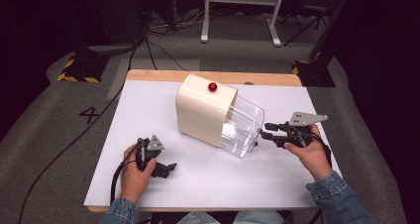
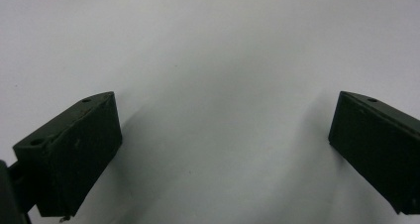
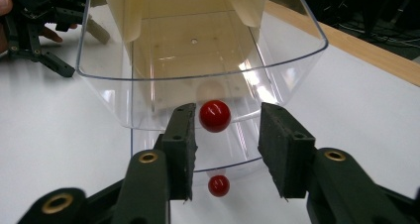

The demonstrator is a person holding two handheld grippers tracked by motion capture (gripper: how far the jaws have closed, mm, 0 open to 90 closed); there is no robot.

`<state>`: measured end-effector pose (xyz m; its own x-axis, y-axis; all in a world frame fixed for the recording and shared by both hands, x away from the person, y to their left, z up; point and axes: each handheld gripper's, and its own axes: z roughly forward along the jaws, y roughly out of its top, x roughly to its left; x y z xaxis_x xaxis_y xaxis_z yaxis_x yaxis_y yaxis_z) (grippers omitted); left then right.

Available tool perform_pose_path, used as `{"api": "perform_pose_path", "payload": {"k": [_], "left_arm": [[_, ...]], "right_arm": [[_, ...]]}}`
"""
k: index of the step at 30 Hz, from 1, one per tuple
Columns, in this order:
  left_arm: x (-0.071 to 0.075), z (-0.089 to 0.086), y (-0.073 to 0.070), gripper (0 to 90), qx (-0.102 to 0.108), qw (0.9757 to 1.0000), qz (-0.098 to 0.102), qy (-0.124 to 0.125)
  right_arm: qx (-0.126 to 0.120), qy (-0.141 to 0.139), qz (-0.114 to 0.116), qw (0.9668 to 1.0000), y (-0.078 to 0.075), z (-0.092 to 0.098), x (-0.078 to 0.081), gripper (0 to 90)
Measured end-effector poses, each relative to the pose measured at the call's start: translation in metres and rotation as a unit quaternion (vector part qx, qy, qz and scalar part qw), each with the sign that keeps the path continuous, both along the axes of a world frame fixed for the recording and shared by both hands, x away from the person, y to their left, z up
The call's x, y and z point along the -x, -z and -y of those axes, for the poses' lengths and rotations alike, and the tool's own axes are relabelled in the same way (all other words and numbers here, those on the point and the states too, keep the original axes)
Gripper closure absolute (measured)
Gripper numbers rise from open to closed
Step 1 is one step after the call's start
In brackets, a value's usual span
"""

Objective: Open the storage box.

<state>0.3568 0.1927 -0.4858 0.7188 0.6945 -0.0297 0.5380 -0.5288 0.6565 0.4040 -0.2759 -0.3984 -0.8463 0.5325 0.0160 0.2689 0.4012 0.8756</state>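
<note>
Cream plastic housing [image 1: 200, 112] with a clear drawer [image 1: 243, 126] drawn partly out toward my right gripper [image 1: 266, 130] sits mid-table on the white sheet [image 1: 208, 179]. That gripper's jaws stand parted either side of the drawer's red knob [image 3: 215, 116], pads not pressing it. My left gripper [image 1: 171, 167] rests on the sheet well apart, jaws wide, holding nothing. On the floor I read a painted "4" [image 1: 89, 115].

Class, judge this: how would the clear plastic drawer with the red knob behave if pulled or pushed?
The clear plastic drawer looks thin-walled and see-through, so probably light. Its glossy surface may be slippery. The small round red knob probably offers little hold.
</note>
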Motion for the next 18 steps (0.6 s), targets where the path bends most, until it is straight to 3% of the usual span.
{"api": "perform_pose_path", "payload": {"k": [6,13,18], "left_arm": [[0.000,0.000,0.000,0.0,0.001,1.0000,0.001,0.000],[0.000,0.000,0.000,0.0,0.000,1.0000,0.002,0.000],[0.000,0.000,0.000,0.0,0.001,1.0000,0.001,0.000]], "right_arm": [[0.005,0.012,0.003,0.9999,-0.004,0.013,0.009,49.0],[0.000,0.042,-0.013,0.9990,-0.006,0.039,0.021,36.8],[0.017,0.058,-0.024,0.9979,-0.004,0.059,0.030,31.5]]}}
